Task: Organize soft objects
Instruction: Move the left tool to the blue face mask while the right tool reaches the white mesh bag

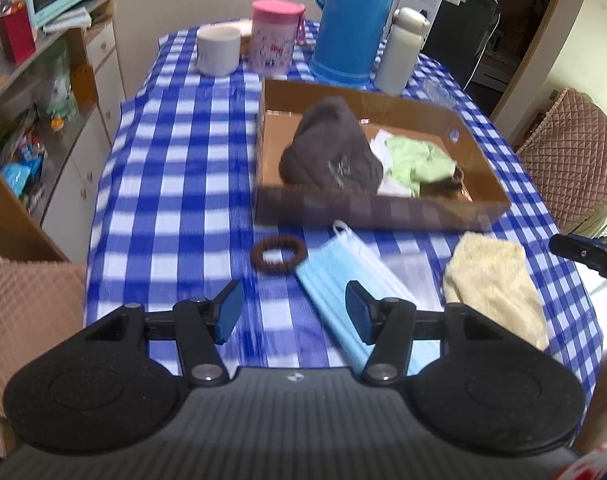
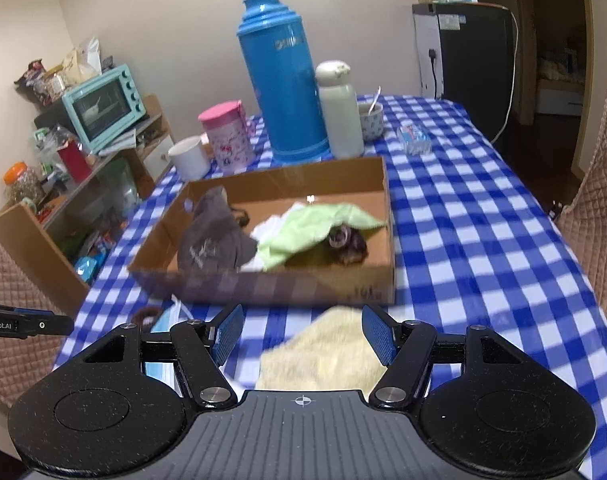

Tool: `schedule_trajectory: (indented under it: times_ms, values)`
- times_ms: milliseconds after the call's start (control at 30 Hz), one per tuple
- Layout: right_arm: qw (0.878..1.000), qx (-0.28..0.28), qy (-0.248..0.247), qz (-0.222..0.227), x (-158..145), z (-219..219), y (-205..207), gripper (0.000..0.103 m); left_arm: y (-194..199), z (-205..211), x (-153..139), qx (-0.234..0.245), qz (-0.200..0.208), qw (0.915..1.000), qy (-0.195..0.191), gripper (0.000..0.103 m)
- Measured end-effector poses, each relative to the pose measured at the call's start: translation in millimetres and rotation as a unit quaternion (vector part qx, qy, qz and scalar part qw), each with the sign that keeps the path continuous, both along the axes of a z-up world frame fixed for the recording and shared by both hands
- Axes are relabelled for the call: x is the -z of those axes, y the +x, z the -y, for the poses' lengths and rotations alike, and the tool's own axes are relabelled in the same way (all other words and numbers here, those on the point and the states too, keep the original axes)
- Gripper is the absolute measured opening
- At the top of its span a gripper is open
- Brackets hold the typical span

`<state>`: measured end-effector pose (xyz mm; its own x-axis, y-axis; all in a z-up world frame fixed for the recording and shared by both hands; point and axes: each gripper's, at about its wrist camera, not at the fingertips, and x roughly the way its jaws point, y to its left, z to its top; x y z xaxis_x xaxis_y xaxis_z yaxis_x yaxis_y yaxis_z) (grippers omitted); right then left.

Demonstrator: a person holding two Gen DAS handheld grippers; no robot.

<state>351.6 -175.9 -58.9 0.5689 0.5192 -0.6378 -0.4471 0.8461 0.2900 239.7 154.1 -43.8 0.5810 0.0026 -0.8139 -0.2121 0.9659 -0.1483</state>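
The fluffy cream towel [image 2: 323, 352] by the table's near edge is framed by the right gripper's [image 2: 302, 334] wide, empty jaws; the left gripper [image 1: 293, 312], equally open, is angled toward the blue pleated face mask [image 1: 343, 280].

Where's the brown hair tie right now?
In the left wrist view the brown hair tie lies on the checkered tablecloth, just before the cardboard box, left of the blue face mask.

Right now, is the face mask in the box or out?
Out: the mask lies on the tablecloth in front of the box, beside the hair tie.
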Motion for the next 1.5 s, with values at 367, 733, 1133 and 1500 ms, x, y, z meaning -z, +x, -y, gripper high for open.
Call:
schedule_trajectory:
  times_ms: [367, 733, 1133, 1500]
  values:
    - [0.999, -0.014, -0.026, -0.03, 20.8, -0.5, -38.8, 0.066, -24.9, 6.7, 18.9, -0.006, -0.028, 0.9993, -0.024, 0.053]
    - [0.99, -0.138, -0.03, 0.001, 20.2, -72.0, -74.6, 0.066, -34.6, -1.8, 29.8, -0.016, -0.043, 0.9987, -0.025, 0.053]
    - [0.995, -0.08, -0.044, -0.031, 32.5, -62.4, -57.2, 0.066, -9.7, 25.9, 44.4, 0.019, -0.053, 0.9959, -0.071, 0.054]
    - [0.997, 0.002, -0.047, -0.062, 44.4, -11.3, -43.9, 0.066, 50.0, 66.3, 50.7, 0.03, -0.071, 0.9926, -0.094, 0.058]
